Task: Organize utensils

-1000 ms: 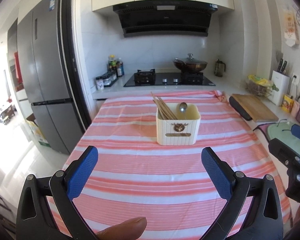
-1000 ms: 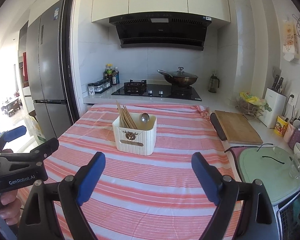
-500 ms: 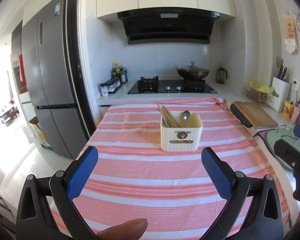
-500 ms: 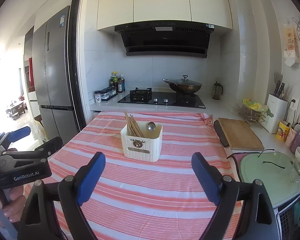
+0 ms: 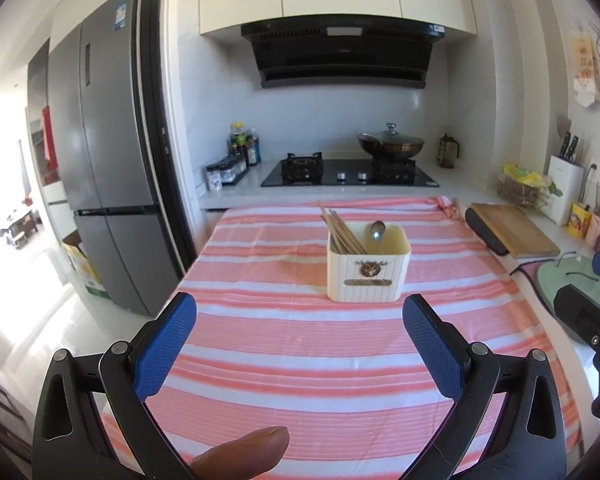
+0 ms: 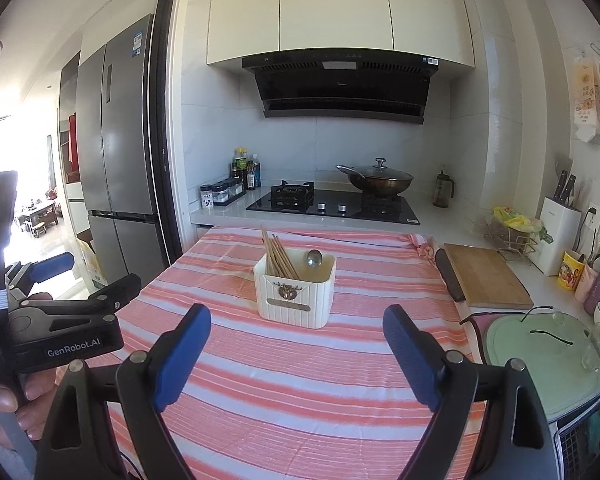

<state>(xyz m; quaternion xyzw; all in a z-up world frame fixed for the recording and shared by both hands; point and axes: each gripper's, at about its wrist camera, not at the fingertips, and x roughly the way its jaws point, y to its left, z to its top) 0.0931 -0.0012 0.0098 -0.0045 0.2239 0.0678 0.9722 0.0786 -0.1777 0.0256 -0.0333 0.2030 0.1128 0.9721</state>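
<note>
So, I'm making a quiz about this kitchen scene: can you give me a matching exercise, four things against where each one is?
Things:
1. chopsticks
2. wok
3. cutting board
4. utensil holder

Places:
a. on the stove
b. on the striped tablecloth
c. leaning in the holder, beside the spoon
d. on the counter, right of the cloth

Pairs: 1-c, 2-a, 3-d, 4-b
</note>
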